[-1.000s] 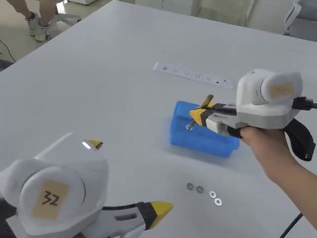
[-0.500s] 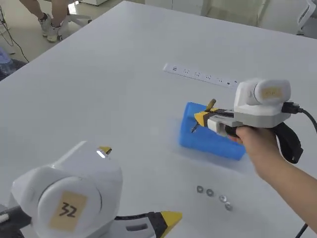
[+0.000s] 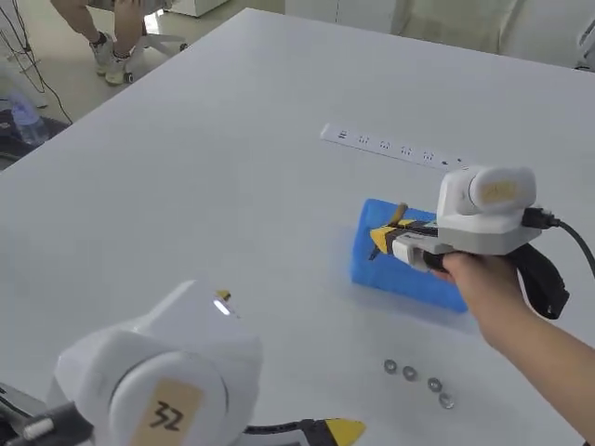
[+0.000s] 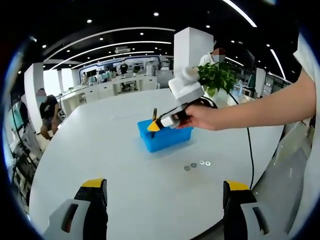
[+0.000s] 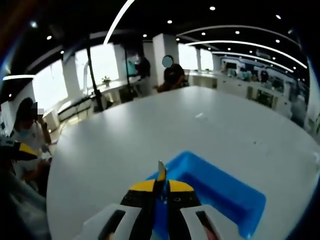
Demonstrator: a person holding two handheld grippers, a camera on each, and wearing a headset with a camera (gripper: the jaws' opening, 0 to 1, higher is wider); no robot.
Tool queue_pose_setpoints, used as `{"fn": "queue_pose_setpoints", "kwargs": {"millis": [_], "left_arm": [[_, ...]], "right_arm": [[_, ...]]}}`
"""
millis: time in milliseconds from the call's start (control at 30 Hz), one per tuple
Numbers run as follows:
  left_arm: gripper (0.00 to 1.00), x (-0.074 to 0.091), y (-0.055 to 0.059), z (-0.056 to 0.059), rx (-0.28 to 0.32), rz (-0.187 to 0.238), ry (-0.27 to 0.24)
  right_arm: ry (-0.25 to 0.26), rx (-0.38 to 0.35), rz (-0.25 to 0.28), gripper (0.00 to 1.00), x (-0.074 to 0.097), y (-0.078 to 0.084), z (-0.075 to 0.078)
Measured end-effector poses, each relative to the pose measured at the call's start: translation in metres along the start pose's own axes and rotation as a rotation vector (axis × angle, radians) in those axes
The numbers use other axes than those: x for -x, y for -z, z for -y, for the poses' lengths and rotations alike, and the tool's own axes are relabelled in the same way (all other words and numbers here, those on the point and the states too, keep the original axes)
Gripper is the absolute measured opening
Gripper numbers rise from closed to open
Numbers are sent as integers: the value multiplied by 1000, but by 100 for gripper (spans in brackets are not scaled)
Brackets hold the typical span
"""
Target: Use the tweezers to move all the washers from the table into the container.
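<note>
1. Container [image 3: 400, 279], blue rectangular plastic, right of centre; can't make out contents.
2. Right gripper [image 5: 161, 189] is pinched onto thin metal tweezers [image 5: 161, 172] over it.
3. Four small metal washers [image 3: 418, 378] lie nearer, on white table [image 3: 232, 186].
4. Left gripper [image 4: 164, 184] gapes wide, empty.

blue container [image 3: 381, 271], plain white table [image 3: 186, 186], silver washers [image 3: 409, 373], yellow-tipped fingers [image 5: 145, 186]
</note>
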State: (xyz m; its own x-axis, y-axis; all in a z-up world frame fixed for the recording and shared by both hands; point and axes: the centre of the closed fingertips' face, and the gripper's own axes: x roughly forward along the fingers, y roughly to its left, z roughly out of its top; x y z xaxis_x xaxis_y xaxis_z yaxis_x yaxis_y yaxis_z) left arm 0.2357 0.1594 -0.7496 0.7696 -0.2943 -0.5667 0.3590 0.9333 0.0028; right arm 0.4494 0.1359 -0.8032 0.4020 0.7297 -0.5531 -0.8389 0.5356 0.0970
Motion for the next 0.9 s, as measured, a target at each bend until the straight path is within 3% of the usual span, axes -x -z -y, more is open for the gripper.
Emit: {"fn": "queue_pose_setpoints", "kwargs": {"millis": [433,567,733,833,900], "left_arm": [[97,0,-3,-2,35,17,-4],[99,0,-1,-2,26,8,-5],[99,0,1,1,32,1,7],[99,0,0,2,30,7,7],[99,0,-2,3,29,12,8]], "right_arm": [[-4,-22,-9,4,0,1,1],[5,7,-2,4,2,-3,1],[2,30,44,4,23,-21,-1],[2,37,77,4,44,-31,-7],[3,44,84,4,47,-31,-9]]}}
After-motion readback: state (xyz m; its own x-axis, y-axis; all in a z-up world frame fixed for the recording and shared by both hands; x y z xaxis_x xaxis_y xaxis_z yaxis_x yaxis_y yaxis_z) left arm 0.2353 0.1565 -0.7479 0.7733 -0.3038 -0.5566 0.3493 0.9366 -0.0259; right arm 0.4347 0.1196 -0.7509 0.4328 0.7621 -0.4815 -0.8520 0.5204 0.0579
